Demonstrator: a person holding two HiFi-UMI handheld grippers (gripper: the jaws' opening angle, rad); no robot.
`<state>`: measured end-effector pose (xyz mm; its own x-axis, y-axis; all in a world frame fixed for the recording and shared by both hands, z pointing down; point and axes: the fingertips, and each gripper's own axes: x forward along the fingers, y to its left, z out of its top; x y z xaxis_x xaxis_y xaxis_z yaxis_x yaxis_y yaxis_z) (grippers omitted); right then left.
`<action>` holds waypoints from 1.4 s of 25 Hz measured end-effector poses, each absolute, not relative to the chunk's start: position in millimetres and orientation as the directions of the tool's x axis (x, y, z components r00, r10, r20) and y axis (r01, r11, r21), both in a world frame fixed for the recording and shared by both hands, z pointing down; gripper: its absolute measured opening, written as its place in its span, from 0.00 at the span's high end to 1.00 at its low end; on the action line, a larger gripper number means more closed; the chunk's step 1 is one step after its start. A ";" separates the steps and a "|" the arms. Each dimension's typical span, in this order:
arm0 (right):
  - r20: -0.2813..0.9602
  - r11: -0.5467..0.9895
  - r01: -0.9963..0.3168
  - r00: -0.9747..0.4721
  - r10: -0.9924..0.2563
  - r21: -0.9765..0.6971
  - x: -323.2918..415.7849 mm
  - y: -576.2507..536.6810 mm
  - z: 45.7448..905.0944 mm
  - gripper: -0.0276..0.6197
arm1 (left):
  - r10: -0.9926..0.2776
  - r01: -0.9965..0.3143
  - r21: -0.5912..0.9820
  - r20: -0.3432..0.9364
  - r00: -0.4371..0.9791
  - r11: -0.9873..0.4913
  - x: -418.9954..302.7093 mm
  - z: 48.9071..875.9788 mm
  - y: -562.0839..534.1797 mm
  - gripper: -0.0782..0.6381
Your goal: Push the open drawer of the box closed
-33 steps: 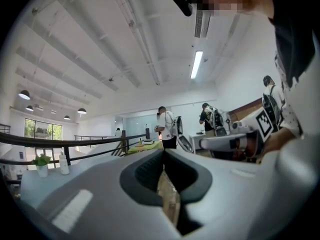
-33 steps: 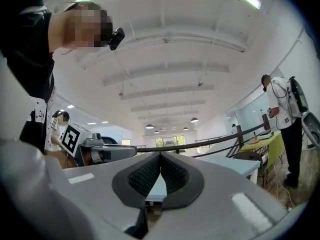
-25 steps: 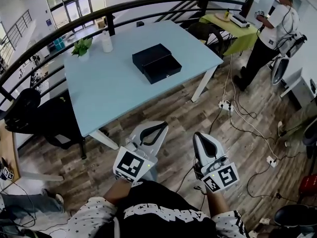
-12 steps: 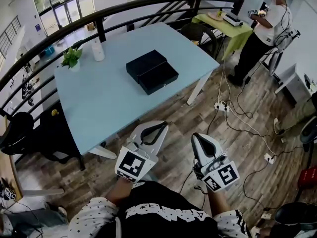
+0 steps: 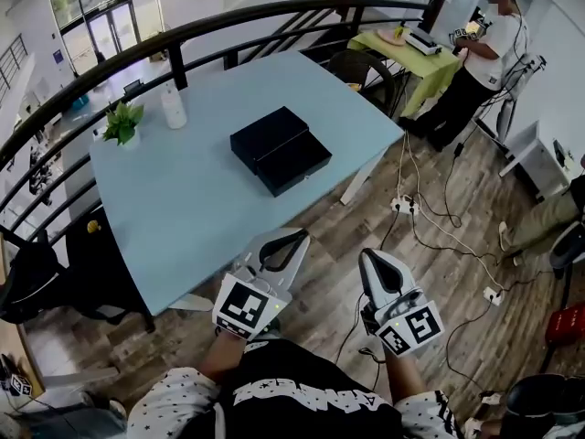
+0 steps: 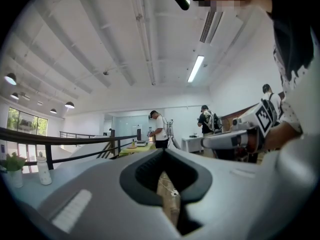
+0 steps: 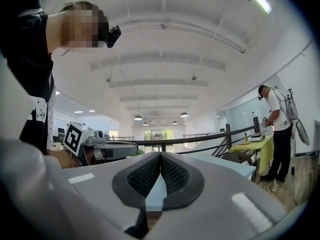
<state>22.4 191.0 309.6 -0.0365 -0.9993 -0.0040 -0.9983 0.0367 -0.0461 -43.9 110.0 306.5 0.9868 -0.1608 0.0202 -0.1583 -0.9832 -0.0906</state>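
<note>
— Wooden floor under both grippers, and the pale blue rectangular table (image 5: pixel 183 208) ahead. Where's the box?

— The flat black box (image 5: pixel 267 133) sits a little right of the tabletop's middle, well back from the near edge. Its open black drawer (image 5: pixel 296 165) sticks out toward that near edge, so its front faces us.

— So which way does the drawer slide?

— Straight back from the near edge toward the far left corner. I'd say the push has to run along that line, square onto the drawer front.

— And the jaws?

— The left gripper (image 5: pixel 294 238) has its tips pressed together with nothing between them, only floor showing through the gap behind. The right gripper (image 5: pixel 373 258) is the same in its own view, pads meeting and empty. Closed tips should do fine for nudging.

— Which one is nearer?

— The left, I think. The drawer front lies almost dead ahead of it, and ahead and leftward of the right one. Both are short of the near edge and well apart from the box, so the approach isn't finished and the drawer is untouched.
</note>
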 end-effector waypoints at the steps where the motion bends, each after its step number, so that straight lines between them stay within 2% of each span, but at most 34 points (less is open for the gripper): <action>1: 0.000 0.035 -0.998 -0.035 -0.999 -0.043 22.9 186.3 310.9 0.97 | -0.160 -0.158 -0.085 0.020 0.987 -0.984 -43.9 308.4 104.9 0.89; 21: 0.037 0.050 -0.998 -0.051 -0.998 -0.031 25.6 110.9 325.0 0.97 | -0.193 -0.191 -0.070 0.031 0.981 -0.979 -44.3 321.2 25.0 0.89; 35: 0.055 0.129 -0.990 -0.132 -0.990 -0.062 41.5 65.6 329.8 0.97 | -0.311 -0.305 -0.074 0.100 0.945 -0.950 -55.2 330.3 -12.6 0.89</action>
<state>41.5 65.6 329.8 -0.1321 -0.9897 0.0551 -0.9898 0.1286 -0.0616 -55.2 -12.6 330.3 0.9451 -0.3110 0.1000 -0.3046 -0.9496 -0.0740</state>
